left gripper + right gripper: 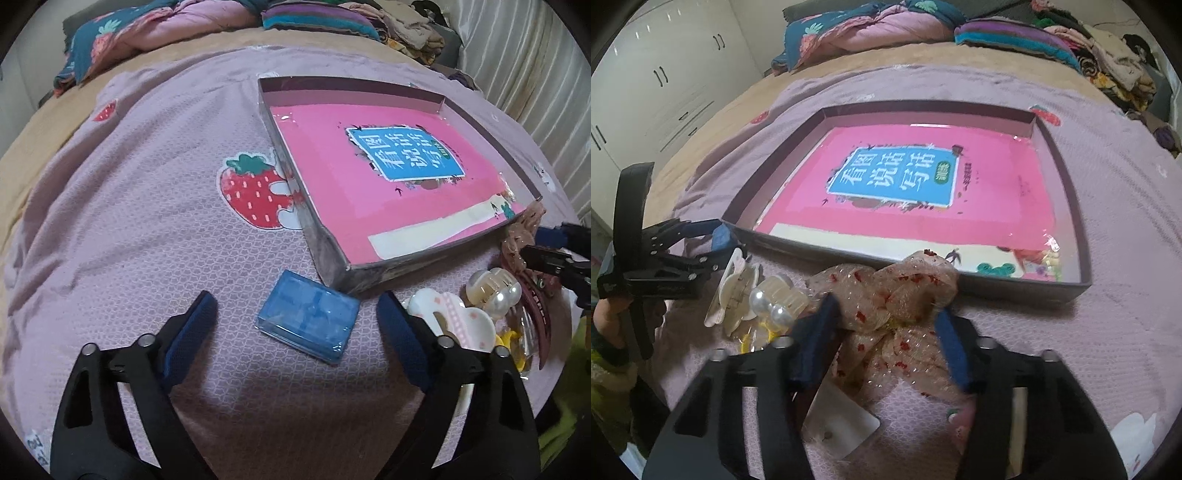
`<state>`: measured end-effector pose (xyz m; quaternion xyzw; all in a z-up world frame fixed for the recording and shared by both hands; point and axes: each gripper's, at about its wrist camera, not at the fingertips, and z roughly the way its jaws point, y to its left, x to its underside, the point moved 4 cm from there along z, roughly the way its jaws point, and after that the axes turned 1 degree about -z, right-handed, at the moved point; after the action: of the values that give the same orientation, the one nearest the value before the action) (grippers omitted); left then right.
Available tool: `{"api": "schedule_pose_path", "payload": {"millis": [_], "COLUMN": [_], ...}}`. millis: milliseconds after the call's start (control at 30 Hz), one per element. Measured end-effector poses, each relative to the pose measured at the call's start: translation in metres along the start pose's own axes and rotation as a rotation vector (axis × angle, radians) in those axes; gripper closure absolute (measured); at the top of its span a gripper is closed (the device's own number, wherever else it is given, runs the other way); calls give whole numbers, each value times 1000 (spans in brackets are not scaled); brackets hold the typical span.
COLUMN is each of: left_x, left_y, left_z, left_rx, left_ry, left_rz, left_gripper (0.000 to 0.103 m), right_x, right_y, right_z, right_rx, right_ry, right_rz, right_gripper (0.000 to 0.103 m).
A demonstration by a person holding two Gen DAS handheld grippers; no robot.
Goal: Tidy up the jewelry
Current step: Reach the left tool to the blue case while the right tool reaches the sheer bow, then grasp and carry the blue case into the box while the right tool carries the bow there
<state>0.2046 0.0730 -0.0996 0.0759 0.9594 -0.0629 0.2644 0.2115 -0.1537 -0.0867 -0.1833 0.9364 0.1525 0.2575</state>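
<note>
A shallow grey box (328, 254) with a pink printed lining lies on the bed; it also shows in the right wrist view (1015, 291). My left gripper (297, 314) is open, its fingers either side of a small blue clear case (310, 319) without touching it. My right gripper (886, 325) is open around a sheer beige floral bow hair tie (897, 295) lying in front of the box. Next to the bow lie a white flower claw clip (733, 291), a pearl claw clip (779, 301) and yellow pieces (757, 334).
A lilac strawberry-print blanket (166, 221) covers the bed. Folded quilts and clothes (886, 26) pile at the far edge. A white card tag (842, 424) lies under my right gripper. A dark red hair clip (539, 317) lies at the right. White wardrobes (665, 74) stand at the left.
</note>
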Motion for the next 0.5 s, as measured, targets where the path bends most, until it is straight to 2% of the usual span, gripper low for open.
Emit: {"api": "schedule_pose_path", "payload": {"millis": [100, 200, 300, 500], "left_x": [0, 0, 3, 9], "left_y": [-3, -7, -11, -15], "left_z": [-2, -3, -5, -21], "left_rx": [25, 46, 35, 23], "left_ry": [-9, -16, -24, -59], "left_rz": [-7, -9, 8, 6], "left_gripper": [45, 57, 58, 58], "right_x": [1, 3, 2, 3], "right_y": [0, 0, -1, -4], "right_z": [-1, -9, -21, -44], "right_rx": [-36, -51, -64, -75], "right_ry": [-11, -44, -82, -130], "right_rz": [15, 17, 16, 27], "right_gripper": [76, 84, 96, 101]}}
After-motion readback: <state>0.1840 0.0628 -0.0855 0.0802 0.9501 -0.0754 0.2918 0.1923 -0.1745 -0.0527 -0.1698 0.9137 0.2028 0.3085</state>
